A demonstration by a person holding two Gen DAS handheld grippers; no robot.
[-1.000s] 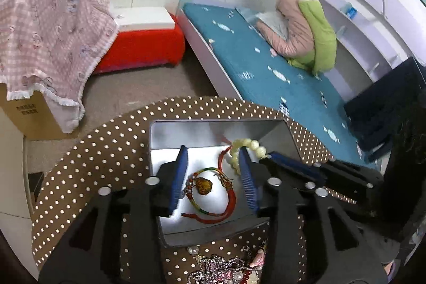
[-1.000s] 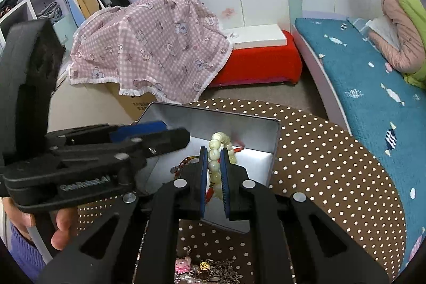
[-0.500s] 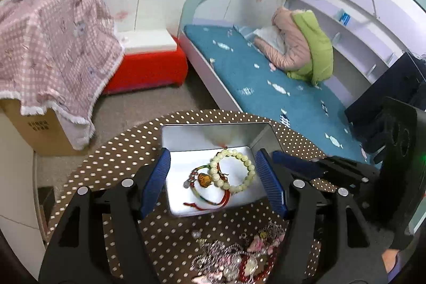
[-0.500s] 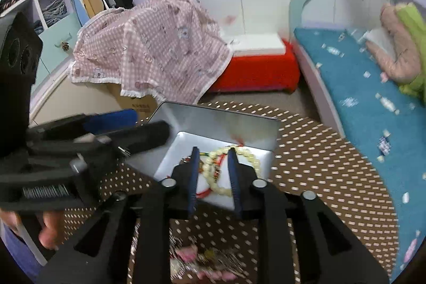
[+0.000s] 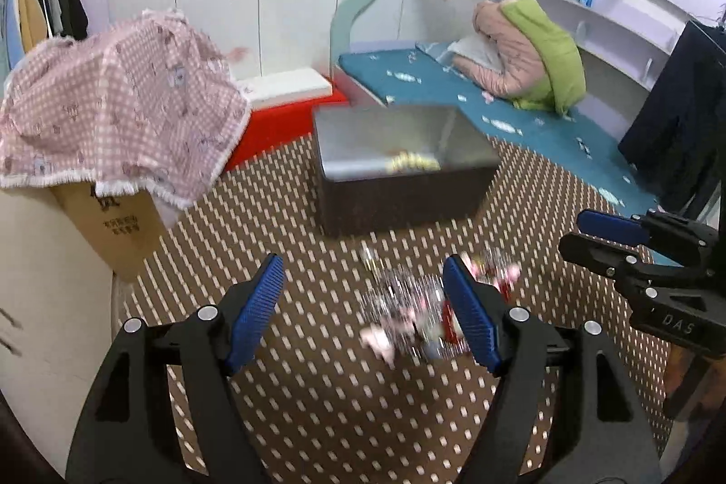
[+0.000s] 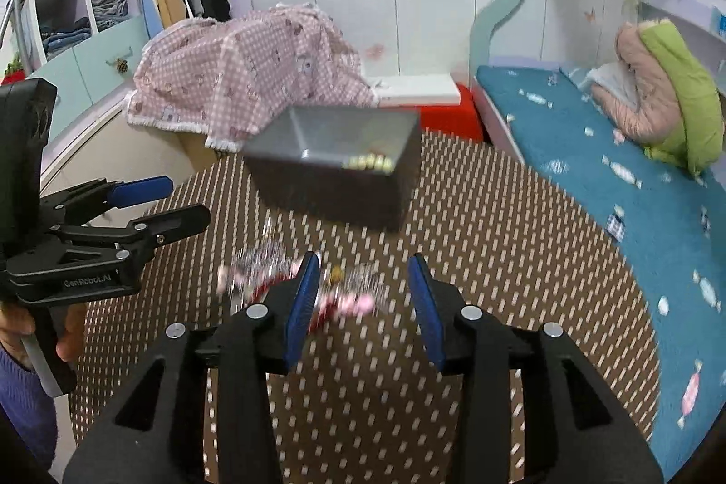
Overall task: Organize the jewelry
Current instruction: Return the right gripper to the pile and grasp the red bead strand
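Note:
A dark metal box stands on the round brown dotted table; pale beads show over its rim. A blurred pile of silver, pink and red jewelry lies on the table in front of the box. My left gripper is open and empty, low over the table, with the pile by its right finger. My right gripper is open and empty, just behind the pile. Each gripper shows in the other's view.
A cardboard box under a pink checked cloth stands left of the table. A red and white bench sits behind. A bed with a teal mattress runs along the right. Both views are motion-blurred.
Both grippers have pulled back from over the box toward the table's near side and opened wider. The right gripper let go of the pale bead bracelet, which now lies in the box.

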